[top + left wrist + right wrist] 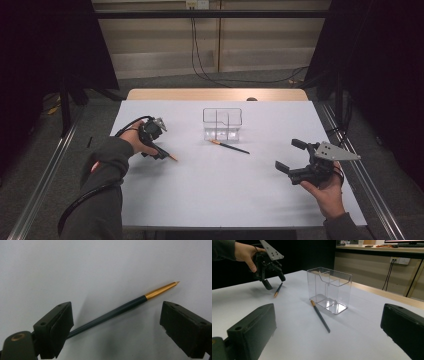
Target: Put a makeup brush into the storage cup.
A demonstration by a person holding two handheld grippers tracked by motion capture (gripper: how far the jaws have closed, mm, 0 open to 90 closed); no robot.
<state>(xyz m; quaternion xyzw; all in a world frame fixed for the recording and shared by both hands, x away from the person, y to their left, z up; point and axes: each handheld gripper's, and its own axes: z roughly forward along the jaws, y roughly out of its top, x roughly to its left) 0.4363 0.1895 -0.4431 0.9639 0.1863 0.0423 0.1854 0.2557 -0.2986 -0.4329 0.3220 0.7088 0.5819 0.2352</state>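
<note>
The left gripper point(117, 327) stands with its jaws apart over a pen point(120, 311) that lies flat on the table point(75, 265). The dark shaft passes just beside one pad, whether it touches cannot be told, and runs out between the jaws, while the other pad stands clear of it, so nothing is clamped. The pen's gold end (it tapers to a fine tip) points away past the jaws. In the high view this gripper point(159, 150) sits in the person's left hand point(134, 140), well left of the clear box point(222, 123), with the gold tip of the pen point(171, 157) poking out toward the box side.

The right gripper point(289, 156) also has its jaws wide apart, with nothing between them. It is held in the right hand point(327, 192) well to the right of the box and nearer the person, above the table.

The box point(329, 288) is a see-through holder with inner dividers, standing upright near the middle of the table. A second pen point(320, 315) lies just in front of the box, its gold end nearly at the box's base and its dark shaft angling away from it.
</note>
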